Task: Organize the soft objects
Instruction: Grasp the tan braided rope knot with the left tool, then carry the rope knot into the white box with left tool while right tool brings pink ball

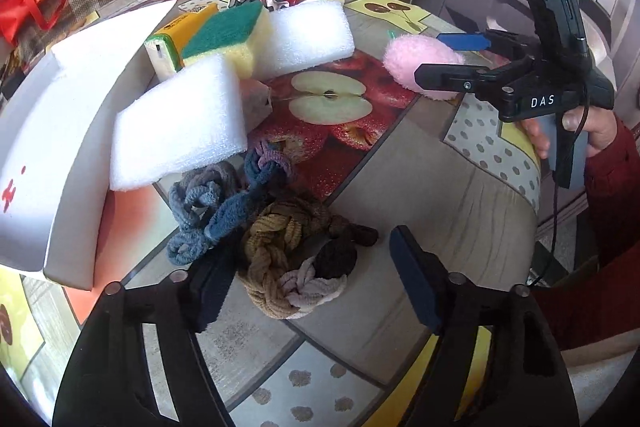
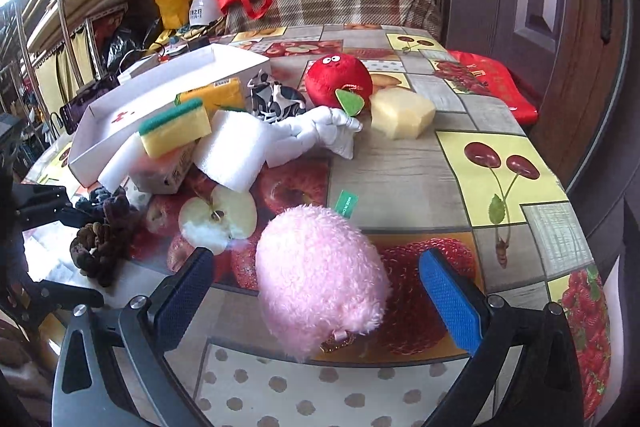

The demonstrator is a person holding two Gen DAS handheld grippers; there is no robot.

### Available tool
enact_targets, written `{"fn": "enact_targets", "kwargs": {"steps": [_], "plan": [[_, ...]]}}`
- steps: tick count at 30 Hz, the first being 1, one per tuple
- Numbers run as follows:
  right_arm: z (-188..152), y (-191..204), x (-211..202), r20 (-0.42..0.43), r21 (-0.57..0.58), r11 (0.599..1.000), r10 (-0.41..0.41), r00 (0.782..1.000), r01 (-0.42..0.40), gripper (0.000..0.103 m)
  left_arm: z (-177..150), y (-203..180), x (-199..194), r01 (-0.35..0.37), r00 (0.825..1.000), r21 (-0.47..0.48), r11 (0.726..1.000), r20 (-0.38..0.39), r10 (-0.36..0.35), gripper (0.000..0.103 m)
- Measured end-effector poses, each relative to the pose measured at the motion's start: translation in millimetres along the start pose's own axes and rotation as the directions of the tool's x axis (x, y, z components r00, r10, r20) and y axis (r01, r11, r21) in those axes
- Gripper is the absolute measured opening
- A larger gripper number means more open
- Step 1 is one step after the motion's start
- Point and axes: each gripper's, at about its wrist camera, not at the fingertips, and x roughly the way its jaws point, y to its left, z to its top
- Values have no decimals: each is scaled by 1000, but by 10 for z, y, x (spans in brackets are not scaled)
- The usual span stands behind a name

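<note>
A: Where do the tools stand?

B: The right gripper [image 2: 316,291] has its jaws spread wide on either side of the fluffy pink oval plush [image 2: 320,275], low in the frame, neither pad pressing it yet. I judge this is the approach to a grasp. The left gripper [image 1: 310,281] is likewise apart, its pads straddling the braided brown and tan fabric loops [image 1: 296,255] at lower centre.

A: And beyond them?

B: Knotted blue-grey fabric loops [image 1: 216,211] touch the brown ones. Above lean white foam blocks [image 1: 180,131] and a yellow sponge with a green scouring face [image 1: 224,31]. The open white cardboard box [image 1: 36,155], far left, looks the likely destination.
</note>
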Motion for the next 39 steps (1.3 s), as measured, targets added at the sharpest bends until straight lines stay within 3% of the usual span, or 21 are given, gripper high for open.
{"fn": "enact_targets", "kwargs": {"steps": [3, 5, 7, 11, 14, 16, 19, 21, 22, 23, 24, 25, 26, 30, 32, 35, 39], "plan": [[-2, 24, 96, -46, -24, 1000, -7, 999, 6, 89, -39, 53, -38, -1, 1000, -3, 1000, 10, 1, 50], [-9, 20, 163, -88, -31, 999, -17, 996, 14, 65, -81, 73, -78, 9, 1000, 0, 1000, 19, -9, 42], [-2, 52, 142, -80, -65, 997, -50, 995, 45, 56, -130, 45, -141, 0, 999, 7, 1000, 48, 0, 39], [-24, 50, 9, -45, -49, 998, -31, 999, 28, 53, -223, -62, -325, -19, 993, 46, 999, 118, 14, 37], [47, 18, -253, 63, -2, 1000, 19, 998, -19, 53, -252, -44, -601, -44, 967, 47, 998, 253, 30, 37], [135, -7, -453, 167, 39, 998, 44, 985, -51, 53, -270, 49, -848, -100, 913, 15, 995, 398, 86, 37], [237, -41, -689, 330, 108, 991, 44, 943, -84, 53, -286, 326, -1155, -199, 789, -135, 971, 566, 241, 37], [259, -21, -768, 419, 129, 990, -8, 908, -51, 54, -305, 526, -1229, -282, 712, -234, 930, 599, 366, 37], [262, 5, -775, 454, 134, 991, -45, 890, -19, 54, -325, 615, -1224, -331, 683, -274, 903, 592, 429, 37], [253, 36, -774, 487, 137, 990, -80, 870, 14, 54, -347, 700, -1198, -364, 665, -305, 880, 577, 474, 37], [241, 66, -759, 512, 138, 990, -108, 852, 42, 54, -387, 804, -1164, -381, 657, -330, 864, 561, 504, 37], [233, 87, -724, 525, 139, 988, -129, 841, 66, 54, -399, 909, -1133, -369, 674, -358, 858, 532, 512, 37], [241, 100, -683, 528, 142, 987, -144, 837, 80, 54, -430, 1008, -1149, -345, 681, -390, 854, 522, 514, 37], [260, 122, -544, 504, 154, 985, -141, 852, 72, 54, -521, 1141, -1173, -371, 649, -458, 808, 494, 578, 37], [276, 139, -553, 521, 167, 984, -137, 842, 57, 54, -539, 1191, -1158, -375, 650, -477, 795, 475, 593, 37], [297, 235, -490, 502, 153, 988, -107, 858, 34, 54, -531, 1245, -1116, -384, 656, -494, 780, 449, 607, 37], [309, 431, -430, 505, 116, 993, -60, 861, 1, 54, -532, 1337, -1069, -370, 676, -508, 778, 427, 600, 37]]}}
